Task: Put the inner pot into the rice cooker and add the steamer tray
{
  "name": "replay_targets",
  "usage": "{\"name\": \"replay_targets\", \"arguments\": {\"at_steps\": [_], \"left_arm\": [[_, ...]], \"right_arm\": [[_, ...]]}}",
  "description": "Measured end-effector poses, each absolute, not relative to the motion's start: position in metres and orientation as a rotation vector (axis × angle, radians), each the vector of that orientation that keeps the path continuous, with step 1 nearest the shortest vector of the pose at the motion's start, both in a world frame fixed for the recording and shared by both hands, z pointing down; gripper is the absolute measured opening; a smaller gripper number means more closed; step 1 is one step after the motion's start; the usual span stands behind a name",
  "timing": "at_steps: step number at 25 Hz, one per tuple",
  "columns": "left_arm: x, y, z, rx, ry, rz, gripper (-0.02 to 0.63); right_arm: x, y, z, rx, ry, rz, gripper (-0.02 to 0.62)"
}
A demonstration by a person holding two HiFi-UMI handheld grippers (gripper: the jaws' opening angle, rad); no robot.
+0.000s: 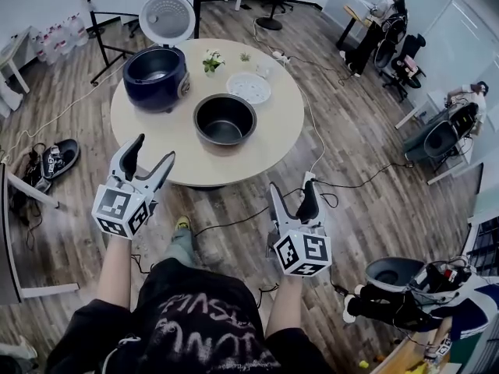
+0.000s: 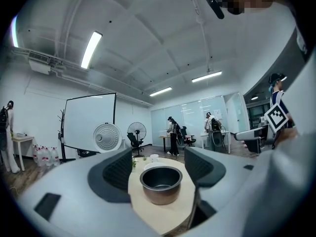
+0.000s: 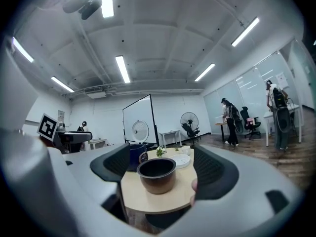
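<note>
Task not started, judging by how things lie. The inner pot (image 1: pixel 224 120) sits empty on the round table (image 1: pixel 156 142), near the edge closest to the person. It is apart from the rice cooker (image 1: pixel 155 77).

The rice cooker stands at the far left of the table with its lid (image 1: pixel 167 18) swung up and its cavity open to take the pot. A white perforated disc (image 1: pixel 249 88) lies flat behind and to the right of the pot. It is probably the steamer tray, though it shows too small to be sure. A small plant (image 1: pixel 212 59) stands between the cooker and the disc.

Left to do: pot into cooker, then tray on top. That is the whole job.

The left gripper (image 1: pixel 153 149) is held short of the table edge, in front and to the left of the pot. Its jaws are spread with nothing between them. In the left gripper view the pot (image 2: pixel 160 184) shows through the gap, well beyond the jaw tips.

The right gripper (image 1: pixel 292 187) is also spread and empty. It is held off the table on the near right, further back from the edge than the left one. Its own view frames the pot (image 3: pixel 157 174) between the jaws with the cooker (image 3: pixel 136 154) behind it. Neither gripper touches anything.
</note>
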State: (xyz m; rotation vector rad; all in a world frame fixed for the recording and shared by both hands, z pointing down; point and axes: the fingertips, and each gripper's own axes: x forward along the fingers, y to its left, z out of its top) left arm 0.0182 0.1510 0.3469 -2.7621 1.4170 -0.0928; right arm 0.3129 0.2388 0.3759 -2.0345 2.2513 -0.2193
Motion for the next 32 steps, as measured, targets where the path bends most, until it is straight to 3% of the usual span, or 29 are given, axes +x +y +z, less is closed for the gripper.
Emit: {"name": "replay_targets", "arguments": {"at_steps": [16,32], "left_arm": [[0.035,-0.033,0.376,-2.949,1.311,-0.125,0.331],[0.049,-0.124,0.407,-3.158,1.043,-0.175,0.304]], "right_arm": [[0.32,0.082,0.394,-2.229,2.172,-0.34,0.39],[0.289,0.001,0.404,-2.383,2.055,-0.401,0.39]]}}
